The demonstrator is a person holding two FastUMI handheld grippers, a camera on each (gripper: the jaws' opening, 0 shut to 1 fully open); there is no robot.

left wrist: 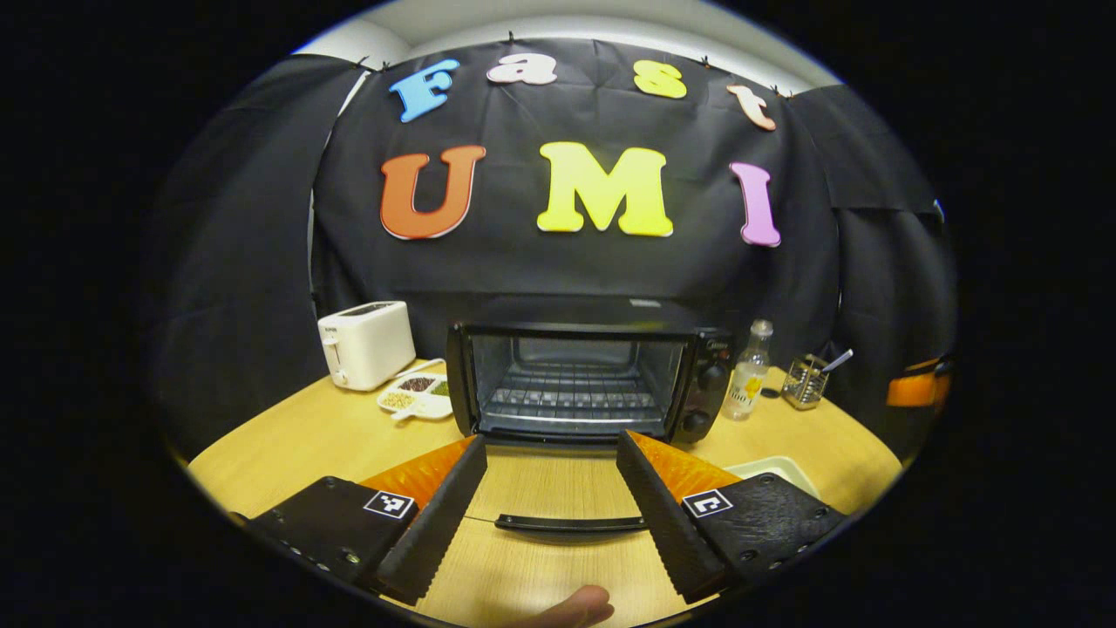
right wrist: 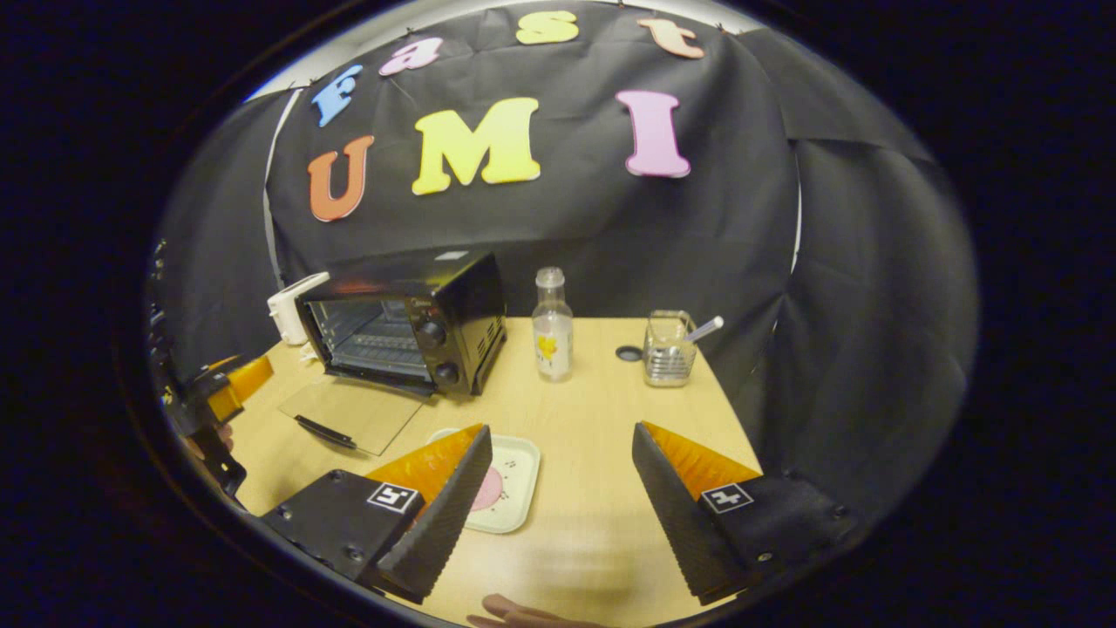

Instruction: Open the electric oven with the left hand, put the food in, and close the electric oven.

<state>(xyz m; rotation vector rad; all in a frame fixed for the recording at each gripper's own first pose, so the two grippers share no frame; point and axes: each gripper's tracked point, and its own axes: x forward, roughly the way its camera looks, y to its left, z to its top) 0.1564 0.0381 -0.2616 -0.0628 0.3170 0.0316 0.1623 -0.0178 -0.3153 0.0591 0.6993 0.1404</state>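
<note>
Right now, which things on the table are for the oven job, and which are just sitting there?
For the job:
oven, its door already down
plate of food
left gripper, open
right gripper, open

Just sitting there:
toaster
snack dish
bottle
glass holder

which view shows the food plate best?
Right gripper view: the plate with the pink food lies on the table, partly behind the right gripper's finger. Left gripper view catches just a rim corner past its own finger.
</note>
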